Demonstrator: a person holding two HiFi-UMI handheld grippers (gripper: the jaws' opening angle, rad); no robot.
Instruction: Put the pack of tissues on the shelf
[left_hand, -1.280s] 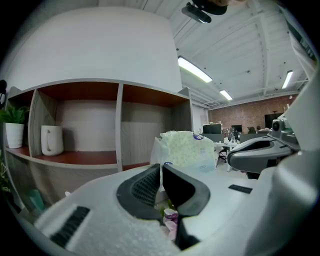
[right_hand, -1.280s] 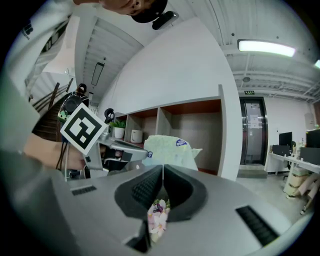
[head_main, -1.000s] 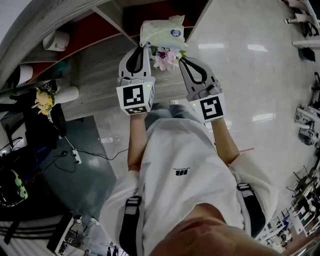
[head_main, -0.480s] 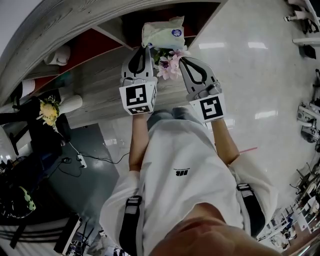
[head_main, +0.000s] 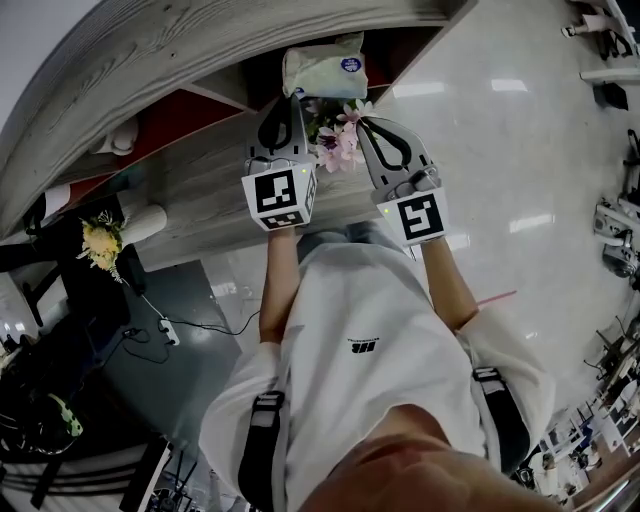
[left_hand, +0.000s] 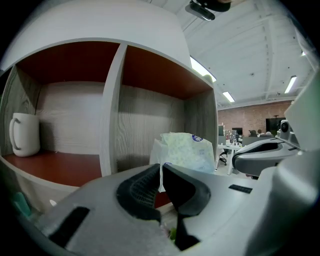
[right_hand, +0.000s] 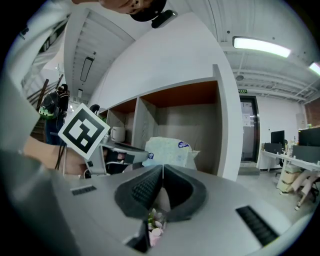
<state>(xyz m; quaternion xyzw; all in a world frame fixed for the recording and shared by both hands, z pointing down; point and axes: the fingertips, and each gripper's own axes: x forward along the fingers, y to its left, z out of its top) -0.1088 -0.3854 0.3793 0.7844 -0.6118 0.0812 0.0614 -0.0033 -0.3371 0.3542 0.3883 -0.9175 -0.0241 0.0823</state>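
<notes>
The pack of tissues (head_main: 322, 70), pale green with a blue sticker, stands upright at the mouth of the right-hand shelf compartment (left_hand: 165, 85). My left gripper (head_main: 291, 97) is shut, and a thin white flap at the pack's (left_hand: 184, 152) lower left corner runs in between its tips (left_hand: 161, 170). My right gripper (head_main: 361, 119) is shut too, a little short of the pack (right_hand: 167, 150), with nothing seen in its grip (right_hand: 162, 169). The jaws hide the pack's bottom edge, so whether it rests on the shelf board is unclear.
Pink artificial flowers (head_main: 337, 132) sit on the lower board between the two grippers. A white mug (left_hand: 22, 134) stands in the left compartment, beyond an upright divider (left_hand: 111, 110). Yellow flowers (head_main: 100, 240) and a white vase (head_main: 140, 218) are lower left. Glossy floor (head_main: 500, 150) lies right.
Both grippers and the pack have edged slightly forward toward the compartment. The shelf's curved top now fills more of the head view. Both jaws stayed shut.
</notes>
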